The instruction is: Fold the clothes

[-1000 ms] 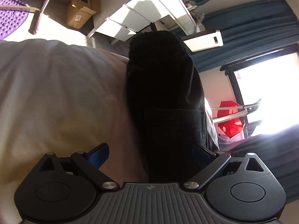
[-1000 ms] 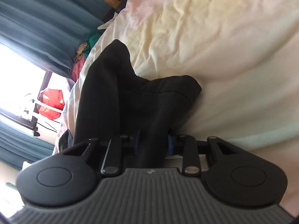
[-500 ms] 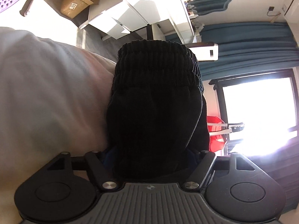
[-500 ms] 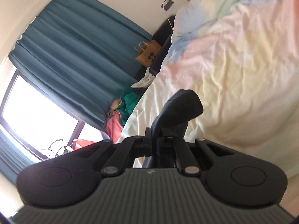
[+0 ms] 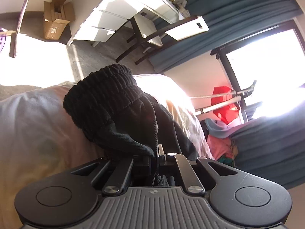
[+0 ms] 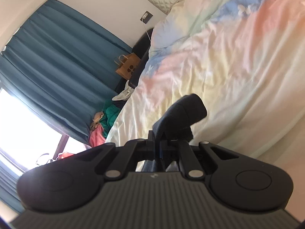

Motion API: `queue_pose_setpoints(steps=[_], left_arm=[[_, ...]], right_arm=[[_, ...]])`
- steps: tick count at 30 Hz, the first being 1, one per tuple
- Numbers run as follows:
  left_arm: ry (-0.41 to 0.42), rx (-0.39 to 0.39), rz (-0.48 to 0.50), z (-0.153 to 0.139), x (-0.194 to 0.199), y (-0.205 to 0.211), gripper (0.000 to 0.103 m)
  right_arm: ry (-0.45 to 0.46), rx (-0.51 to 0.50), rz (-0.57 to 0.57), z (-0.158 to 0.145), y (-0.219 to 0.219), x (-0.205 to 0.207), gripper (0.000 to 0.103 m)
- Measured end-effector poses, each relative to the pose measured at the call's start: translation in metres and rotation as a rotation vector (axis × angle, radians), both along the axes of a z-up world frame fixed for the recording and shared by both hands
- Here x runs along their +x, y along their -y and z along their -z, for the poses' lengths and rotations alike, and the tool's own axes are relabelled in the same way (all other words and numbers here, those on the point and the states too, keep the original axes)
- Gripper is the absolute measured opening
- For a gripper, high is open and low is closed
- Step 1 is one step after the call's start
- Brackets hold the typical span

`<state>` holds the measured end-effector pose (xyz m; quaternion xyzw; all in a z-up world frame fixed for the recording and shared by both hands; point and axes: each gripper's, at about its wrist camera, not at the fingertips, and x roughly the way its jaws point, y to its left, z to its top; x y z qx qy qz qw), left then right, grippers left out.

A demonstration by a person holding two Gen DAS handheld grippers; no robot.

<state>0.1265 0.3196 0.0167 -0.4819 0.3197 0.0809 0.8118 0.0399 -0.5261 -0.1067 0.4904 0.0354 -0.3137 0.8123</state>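
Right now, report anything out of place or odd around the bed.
Clothes lie heaped on the floor beside the bed. The black garment, pinched by the left gripper and right gripper, is bunched, not flat.

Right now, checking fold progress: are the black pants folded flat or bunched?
Bunched: the black pants hang crumpled from both shut grippers, left and right, above the bed.

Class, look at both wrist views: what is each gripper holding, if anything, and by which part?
Both hold the black ribbed-knit garment: left gripper pinches fabric below its ribbed band; right gripper pinches a bunched fold; which part is unclear.
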Motion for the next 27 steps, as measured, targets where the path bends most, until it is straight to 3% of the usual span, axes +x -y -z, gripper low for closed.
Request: queue_pose_setpoints(steps=[3,5,8,11,16,21,27], left_arm=[[-0.036,-0.046,0.018,0.023,-0.014,0.000,0.010],[-0.063,-0.089,0.034,0.049,-0.030,-0.006,0.026],[-0.079,-0.184,0.005,0.092,-0.058,-0.028,0.036],[-0.043,-0.250,-0.059,0.119,-0.089,-0.054,0.062],[0.073,-0.305,-0.135,0.148,-0.115,-0.086,0.074],[0.098,-0.255,-0.118,0.170,-0.093,-0.083,0.070],[0.137,-0.186,-0.126,0.166,-0.045,-0.060,0.069]], right_arm=[[-0.061,0.033,0.010,0.008,0.003,-0.013,0.007],[-0.074,0.056,0.018,0.019,0.004,-0.018,0.007],[-0.051,0.103,0.034,0.031,0.007,-0.023,0.007],[0.001,0.145,0.040,0.037,0.009,-0.026,0.007],[0.017,0.154,0.025,0.038,0.011,-0.024,0.007],[0.025,0.157,0.017,0.041,0.013,-0.022,0.007],[0.031,0.136,-0.010,0.041,0.017,-0.013,0.007]])
